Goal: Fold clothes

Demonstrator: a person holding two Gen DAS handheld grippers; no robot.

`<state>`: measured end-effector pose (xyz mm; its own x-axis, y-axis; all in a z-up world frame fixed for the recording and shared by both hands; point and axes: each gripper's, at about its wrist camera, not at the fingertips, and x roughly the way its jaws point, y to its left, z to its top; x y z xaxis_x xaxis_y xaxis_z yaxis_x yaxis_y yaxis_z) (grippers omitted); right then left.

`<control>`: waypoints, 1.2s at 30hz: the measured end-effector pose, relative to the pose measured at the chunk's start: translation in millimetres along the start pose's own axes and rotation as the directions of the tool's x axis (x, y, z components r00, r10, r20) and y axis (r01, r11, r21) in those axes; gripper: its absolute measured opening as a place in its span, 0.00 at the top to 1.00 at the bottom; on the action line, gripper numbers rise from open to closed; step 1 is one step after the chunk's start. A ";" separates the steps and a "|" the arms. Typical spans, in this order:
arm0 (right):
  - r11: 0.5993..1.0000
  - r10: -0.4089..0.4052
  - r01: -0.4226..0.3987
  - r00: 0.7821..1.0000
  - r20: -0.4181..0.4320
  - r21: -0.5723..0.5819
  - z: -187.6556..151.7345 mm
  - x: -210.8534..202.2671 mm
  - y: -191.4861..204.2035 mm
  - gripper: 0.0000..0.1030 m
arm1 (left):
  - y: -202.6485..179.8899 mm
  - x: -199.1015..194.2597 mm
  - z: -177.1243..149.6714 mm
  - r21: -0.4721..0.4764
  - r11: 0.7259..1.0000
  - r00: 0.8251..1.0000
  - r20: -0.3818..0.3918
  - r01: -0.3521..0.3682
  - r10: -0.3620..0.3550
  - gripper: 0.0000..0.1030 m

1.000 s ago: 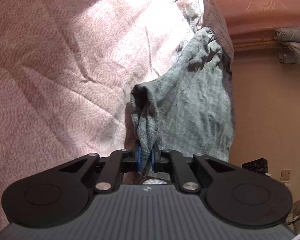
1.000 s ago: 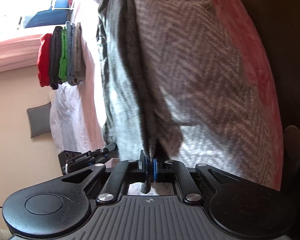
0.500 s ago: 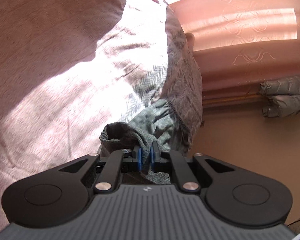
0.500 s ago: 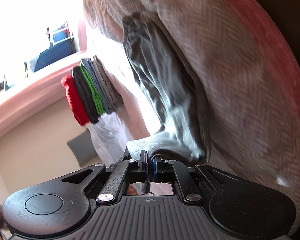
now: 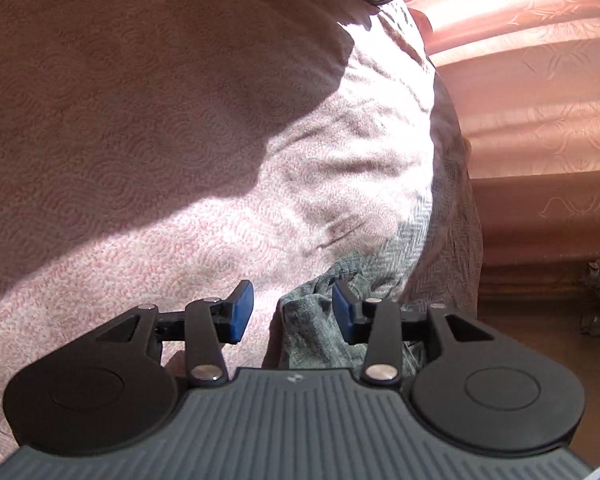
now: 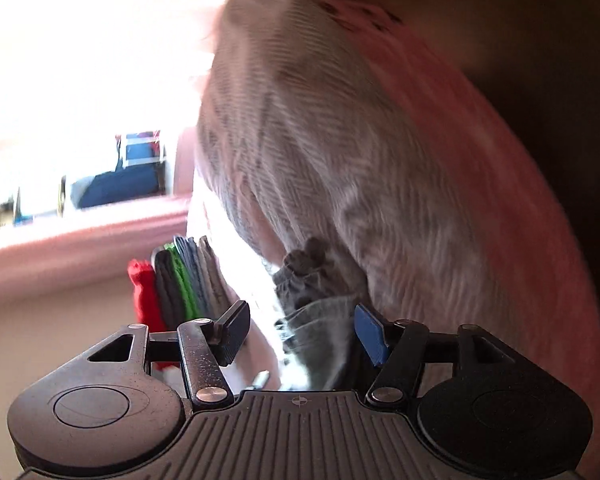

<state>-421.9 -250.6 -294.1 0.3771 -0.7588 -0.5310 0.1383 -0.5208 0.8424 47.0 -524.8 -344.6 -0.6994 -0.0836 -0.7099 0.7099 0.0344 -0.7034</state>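
Fingers of the left gripper (image 5: 290, 314) are spreading apart at this moment, their blue pads (image 5: 240, 310) off the cloth, and the bunched edge of the grey-green woven garment (image 5: 316, 332) sits in the gap, nearer the right-hand pad than the left and apparently clear of both. It rests near the edge of the bed, on the pink patterned bedspread (image 5: 160, 140), where a grey herringbone blanket (image 5: 412, 240) drapes over the side. Over on the right gripper (image 6: 302, 332) the fingers are likewise opening, wider still; the same garment (image 6: 320, 320) shows between them as a crumpled bundle, close to the right-hand blue pad (image 6: 370, 334) but seemingly free of it, though blur makes contact hard to judge. Beyond it, well apart, a stack of folded clothes in red, dark grey, green and blue (image 6: 176, 280) lies on the bed. My worry is that letting go this near the edge allows the cloth to slide off the bed under its own weight, undoing the fold. A second risk is a pad snagging the weave while pulling away, dragging the layers askew. Uneven release between the two sides could also twist the fold line.
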 end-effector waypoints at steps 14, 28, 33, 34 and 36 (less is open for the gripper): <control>0.926 -0.189 0.180 0.982 0.005 -0.332 -29.6 16.5 21.0 0.63 | -82.5 31.1 -5.6 0.588 0.806 0.996 -0.017 -0.063 0.090 0.67; 0.854 -0.267 0.240 0.964 0.008 -0.462 -41.5 26.4 35.8 0.91 | -89.5 60.6 -9.9 0.716 0.697 0.988 -0.080 -0.038 0.136 0.91; 0.851 -0.268 0.247 0.963 0.020 -0.464 -43.5 25.4 37.0 0.91 | -99.1 65.0 -14.2 0.763 0.646 0.985 -0.086 -0.030 0.147 0.97; 0.833 -0.275 0.254 0.961 0.032 -0.491 -46.1 24.6 41.0 0.93 | -100.2 67.1 -16.2 0.776 0.629 0.984 -0.082 -0.038 0.160 1.00; 0.795 -0.287 0.269 0.956 0.055 -0.543 -51.5 23.0 49.1 0.99 | -99.3 59.3 -18.1 0.777 0.628 0.989 -0.065 -0.033 0.133 1.00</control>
<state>-359.3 -273.5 -260.3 0.2708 -0.5980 -0.7544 0.7091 -0.4061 0.5764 -66.5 -515.1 -317.5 -0.6030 -0.0133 -0.7977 0.5337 -0.7499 -0.3910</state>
